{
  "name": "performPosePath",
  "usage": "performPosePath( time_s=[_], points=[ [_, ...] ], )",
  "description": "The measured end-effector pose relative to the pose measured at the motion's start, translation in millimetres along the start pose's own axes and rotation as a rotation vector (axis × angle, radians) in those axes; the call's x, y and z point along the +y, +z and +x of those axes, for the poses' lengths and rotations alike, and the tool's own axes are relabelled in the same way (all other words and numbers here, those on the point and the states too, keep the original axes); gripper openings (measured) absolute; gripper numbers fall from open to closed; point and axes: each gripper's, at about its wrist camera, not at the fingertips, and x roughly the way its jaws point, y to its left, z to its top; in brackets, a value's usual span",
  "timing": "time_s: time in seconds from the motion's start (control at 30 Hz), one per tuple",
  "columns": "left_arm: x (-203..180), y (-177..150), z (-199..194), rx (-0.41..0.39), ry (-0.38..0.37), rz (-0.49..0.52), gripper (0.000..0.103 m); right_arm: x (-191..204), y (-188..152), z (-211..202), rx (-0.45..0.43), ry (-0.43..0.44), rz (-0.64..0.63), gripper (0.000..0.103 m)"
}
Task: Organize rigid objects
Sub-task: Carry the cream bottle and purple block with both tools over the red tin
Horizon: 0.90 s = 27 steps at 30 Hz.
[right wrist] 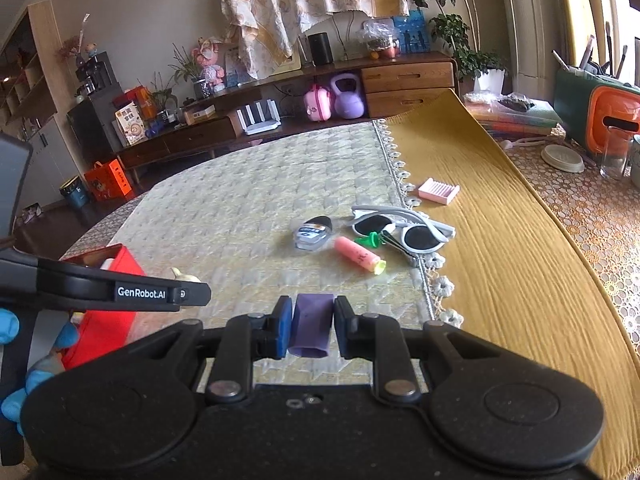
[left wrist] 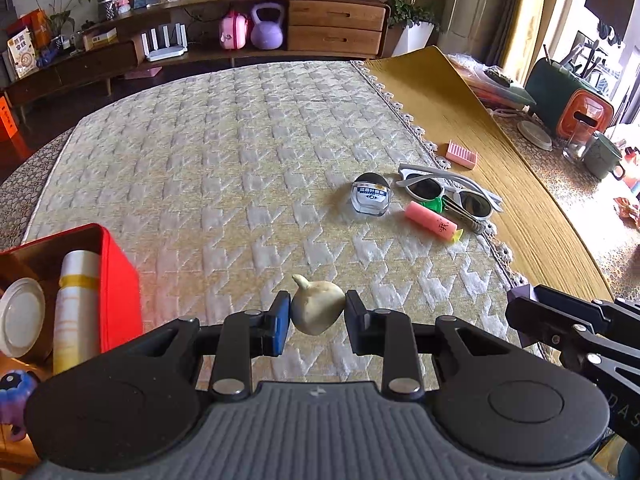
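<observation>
Left wrist view: at my far left I see the red box (left wrist: 116, 280) on the table, with a white and yellow tube (left wrist: 76, 304) standing in it and a round white lid (left wrist: 20, 316) beside the tube. In the middle my left gripper (left wrist: 318, 312) has its fingers (left wrist: 280, 322) clamped on a cream garlic-shaped object (left wrist: 318, 308), stem tip pointing up and to the left, above the pale woven tablecloth (left wrist: 240, 160). Further out and to the right lie a small clear jar with a black cap (left wrist: 371, 199), a pink highlighter (left wrist: 432, 222) with a yellow end, a green clip (left wrist: 434, 205) just behind it, and white sunglasses (left wrist: 448, 192) touching the clip. A pink ridged tray (left wrist: 462, 154) sits apart on the mustard runner (left wrist: 500, 180). The right gripper's tip enters at the right edge.

In the right wrist view, the left gripper's arm crosses the left side, with the red box (right wrist: 108, 320) behind it and the garlic stem peeking above. My right gripper (right wrist: 311, 330) has its fingers (right wrist: 284, 330) closed on a purple block (right wrist: 312, 326), held over the tablecloth (right wrist: 240, 208). Beyond it lie the jar (right wrist: 314, 234), the highlighter (right wrist: 358, 259), the clip (right wrist: 370, 239) and the sunglasses (right wrist: 404, 230) at the lace edge, then the pink tray (right wrist: 438, 191) on the runner (right wrist: 500, 260).
</observation>
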Motion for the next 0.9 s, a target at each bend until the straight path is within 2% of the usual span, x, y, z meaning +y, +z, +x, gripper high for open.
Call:
performPosePath(
  time_s=[0.43, 0.9],
  points=[
    [43.9, -22.5, -72.5, -0.036, 0.014, -0.042, 0.028, 71.1, 1.8, -33.3, -0.022, 0.087, -0.073, 0.021],
    [136.5, -36.9, -117.2, -0.077, 0.099, -0.099, 0.028, 151.3, -2.6, -21.9, -0.003, 0.154, -0.169, 0.021]
  ],
)
